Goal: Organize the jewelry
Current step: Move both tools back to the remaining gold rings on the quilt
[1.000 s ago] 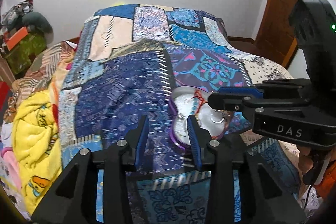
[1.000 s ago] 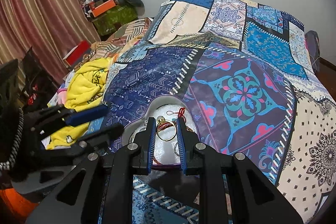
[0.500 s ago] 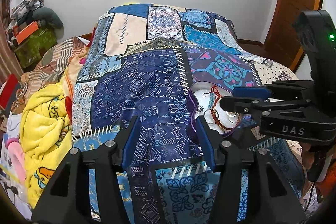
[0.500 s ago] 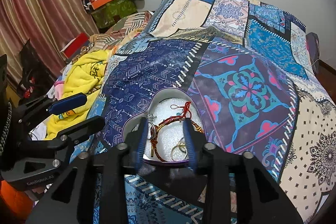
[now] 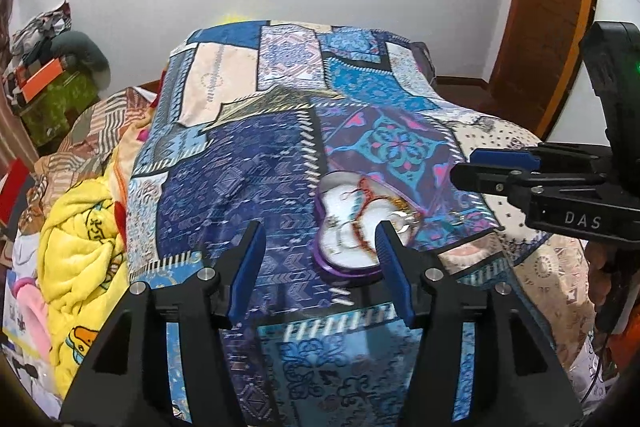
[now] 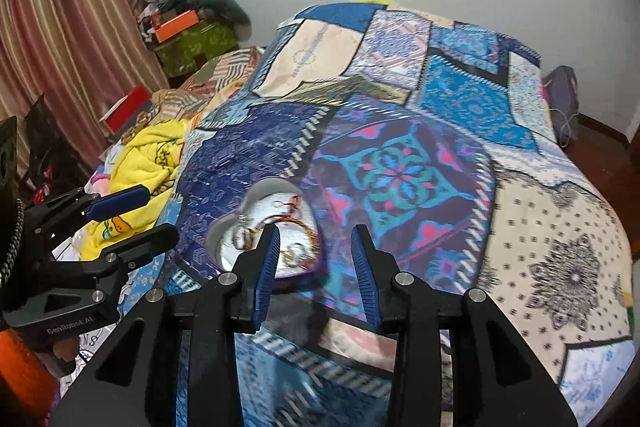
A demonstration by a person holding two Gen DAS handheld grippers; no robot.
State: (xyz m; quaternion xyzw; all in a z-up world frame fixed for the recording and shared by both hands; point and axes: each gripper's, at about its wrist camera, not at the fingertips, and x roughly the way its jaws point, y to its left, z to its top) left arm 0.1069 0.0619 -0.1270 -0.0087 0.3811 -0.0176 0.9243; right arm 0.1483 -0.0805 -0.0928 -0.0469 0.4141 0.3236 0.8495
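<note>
Resting near the bed's (image 5: 400, 95) front edge, the heart-shaped tray (image 5: 344, 255) is holding a red cord bracelet (image 5: 362, 211) and rings, while the left claw (image 5: 320, 267) and right claw (image 6: 316, 263) are hovering wide and empty.

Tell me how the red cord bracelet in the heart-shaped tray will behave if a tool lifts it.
The red cord bracelet looks thin and loosely draped, so probably floppy and light. It lies across rings in the heart-shaped tray, so it may snag and drag them along.
</note>
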